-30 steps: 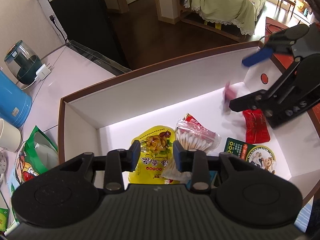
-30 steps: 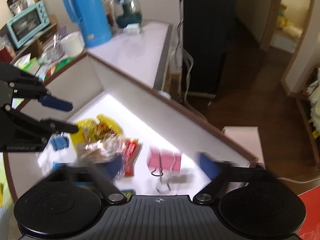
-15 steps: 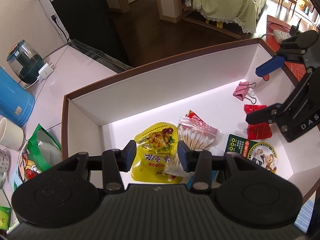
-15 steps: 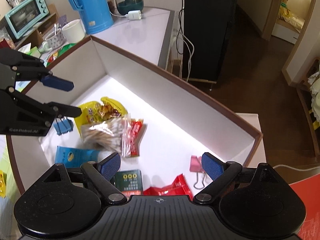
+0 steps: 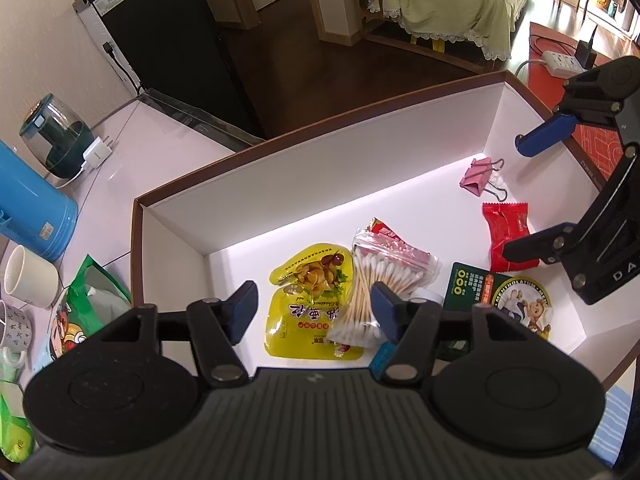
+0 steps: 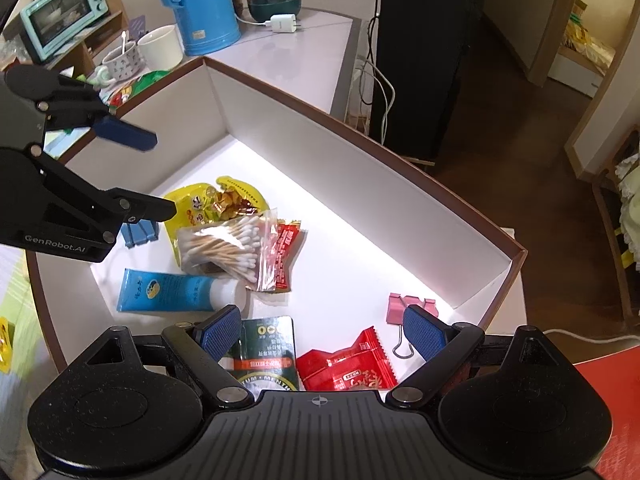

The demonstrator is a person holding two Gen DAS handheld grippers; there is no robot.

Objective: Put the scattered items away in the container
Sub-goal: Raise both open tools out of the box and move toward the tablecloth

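Observation:
The container is a white box with a brown rim [image 5: 280, 142] [image 6: 360, 128]. On its floor lie a yellow snack pouch [image 5: 308, 304], a bag of cotton swabs [image 5: 380, 280] [image 6: 228, 244], a pink binder clip [image 5: 478, 178] [image 6: 404, 308], a red packet [image 5: 510, 236] [image 6: 348, 368], a green card [image 5: 500, 296], a blue tube [image 6: 168, 290] and a blue binder clip [image 6: 140, 232]. My left gripper [image 5: 312, 312] [image 6: 164, 176] hangs open over the pouch end. My right gripper [image 6: 320, 332] [image 5: 514, 198] hangs open over the red packet and card. Neither holds anything.
On the counter left of the box stand a blue thermos [image 5: 28, 208], a glass kettle [image 5: 56, 140], a white mug [image 5: 28, 280] and a green snack bag [image 5: 88, 312]. A black fridge [image 5: 168, 40] stands behind. A mint toaster oven [image 6: 60, 12] sits at the back.
The pink binder clip, blurred near the right gripper's fingers a second ago, now lies still on the box floor. The right gripper has drawn back. The left gripper's jaws have spread wider.

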